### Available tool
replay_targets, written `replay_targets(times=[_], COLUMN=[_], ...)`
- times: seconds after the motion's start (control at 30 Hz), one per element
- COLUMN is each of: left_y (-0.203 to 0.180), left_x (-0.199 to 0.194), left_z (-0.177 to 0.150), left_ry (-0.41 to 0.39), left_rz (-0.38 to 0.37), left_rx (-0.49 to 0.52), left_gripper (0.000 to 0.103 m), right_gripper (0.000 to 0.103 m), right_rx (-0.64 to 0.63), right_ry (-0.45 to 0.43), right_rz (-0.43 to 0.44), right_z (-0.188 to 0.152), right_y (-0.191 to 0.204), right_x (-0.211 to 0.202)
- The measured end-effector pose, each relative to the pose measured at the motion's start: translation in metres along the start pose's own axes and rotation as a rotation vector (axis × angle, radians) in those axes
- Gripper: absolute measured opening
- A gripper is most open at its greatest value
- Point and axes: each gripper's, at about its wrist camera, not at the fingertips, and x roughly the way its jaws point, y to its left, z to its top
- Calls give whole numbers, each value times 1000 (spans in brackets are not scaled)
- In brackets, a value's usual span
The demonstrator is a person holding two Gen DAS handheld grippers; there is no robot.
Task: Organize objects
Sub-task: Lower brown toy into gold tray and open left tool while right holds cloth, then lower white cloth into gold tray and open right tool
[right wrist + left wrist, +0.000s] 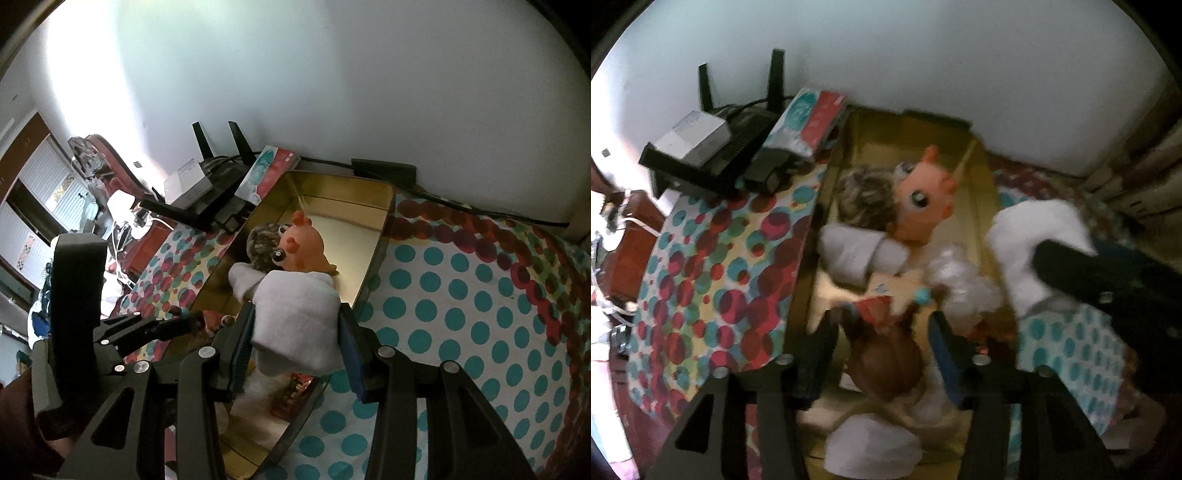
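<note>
We see a glossy gold metal tin (373, 206), a soft matt white cloth (299, 314), a smooth orange plastic toy (306, 247), and a printed cloth cover (461, 314).

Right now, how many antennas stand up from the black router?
2. Both rise from the router against the wall: the left antenna and the right antenna. Others may be folded flat.

I read strong glare on the wall (92, 85) at upper left, probably window light; the tin's (988, 206) contents are motion-blurred, and fisheye curvature darkens all corners.
</note>
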Motion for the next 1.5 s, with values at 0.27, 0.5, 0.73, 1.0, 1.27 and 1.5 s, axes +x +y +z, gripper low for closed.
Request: replay_targets(times=[0.27, 0.5, 0.73, 1.0, 1.27, 1.5], left_y=[5, 26, 42, 46, 51, 53], left_x=[-28, -58, -75, -87, -89, -89], left_z=[4, -3, -6, -9, -9, -8], left_ry=[-53, -109, -148, -177, -173, -155], left_rz=[-66, 0, 65, 130, 223, 249], left_rx=[-13, -43, -71, -76, -97, -122], left_gripper=[70, 71, 71, 71, 71, 71], right_gripper=[42, 42, 42, 42, 42, 42], right_rx=[-4, -7, -37, -77, -94, -104], right_ry=[-6, -10, 12, 51, 83, 98], right_rz=[2, 7, 24, 20, -5, -21], right_z=[1, 5, 10, 15, 17, 20], right_y=[3, 4, 13, 25, 26, 24], right_x=[-1, 1, 16, 40, 57, 67])
